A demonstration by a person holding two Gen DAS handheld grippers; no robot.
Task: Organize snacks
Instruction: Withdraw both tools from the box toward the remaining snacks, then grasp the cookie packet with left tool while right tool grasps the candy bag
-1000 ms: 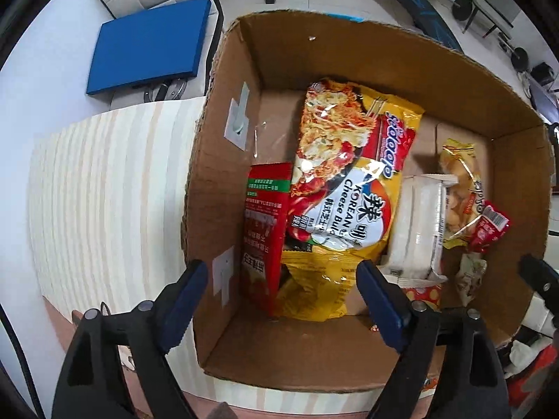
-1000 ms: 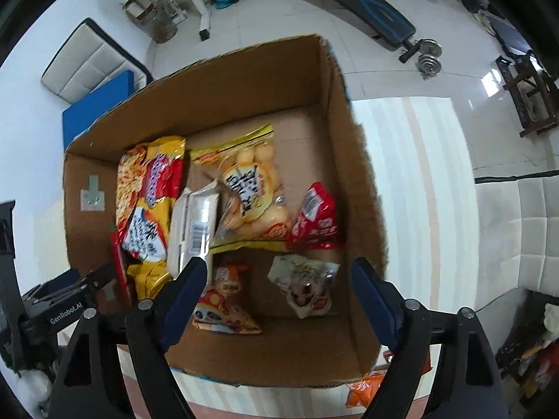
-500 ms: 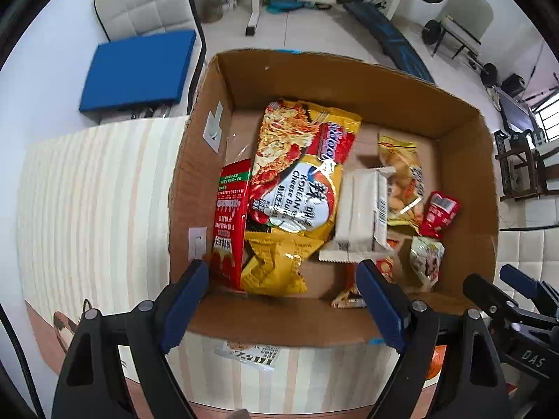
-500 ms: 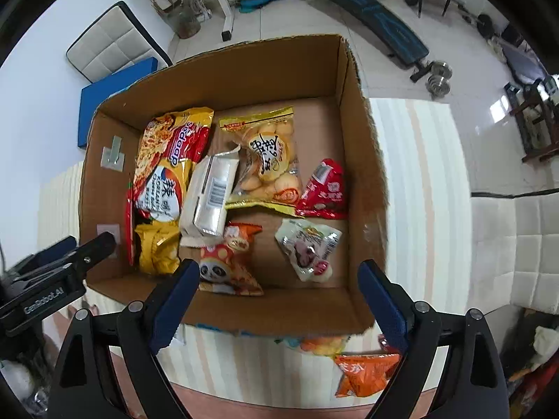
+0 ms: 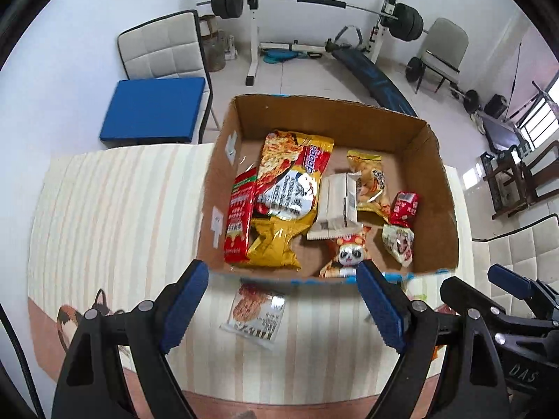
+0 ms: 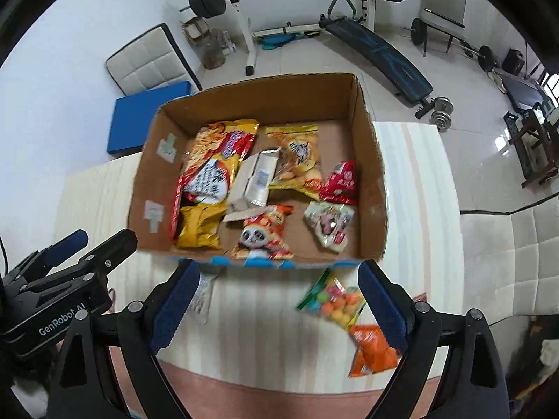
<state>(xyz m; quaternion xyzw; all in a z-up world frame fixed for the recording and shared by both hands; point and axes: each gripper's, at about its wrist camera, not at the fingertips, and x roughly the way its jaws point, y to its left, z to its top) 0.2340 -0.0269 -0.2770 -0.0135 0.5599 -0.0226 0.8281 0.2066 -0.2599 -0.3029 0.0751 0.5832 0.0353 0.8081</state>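
1. I am holding my left gripper (image 5: 279,300) wide open and empty; my right gripper (image 6: 276,300) is gaping just as wide, also with nothing in it.
2. Just ahead of my left fingertips, between them, a cookie packet (image 5: 254,314) is lying flat on the striped table (image 5: 115,216). I am judging it light and crinkly with breakable contents, so I would be pinching a sealed edge gently.
3. Between my right fingertips, nearer the right one, a candy bag (image 6: 333,302) is lying beside an orange packet (image 6: 372,349). Both look light, slippery and soft; the crimped ends seem the safest hold.
4. Beyond both pairs of fingers, the cardboard box (image 5: 433,150) is holding the snacks already packed, a noodle bag (image 5: 290,181) among them.
5. Compared with a second ago, both grippers are pulling back from over the box, so the loose packets in front of it are coming into view.
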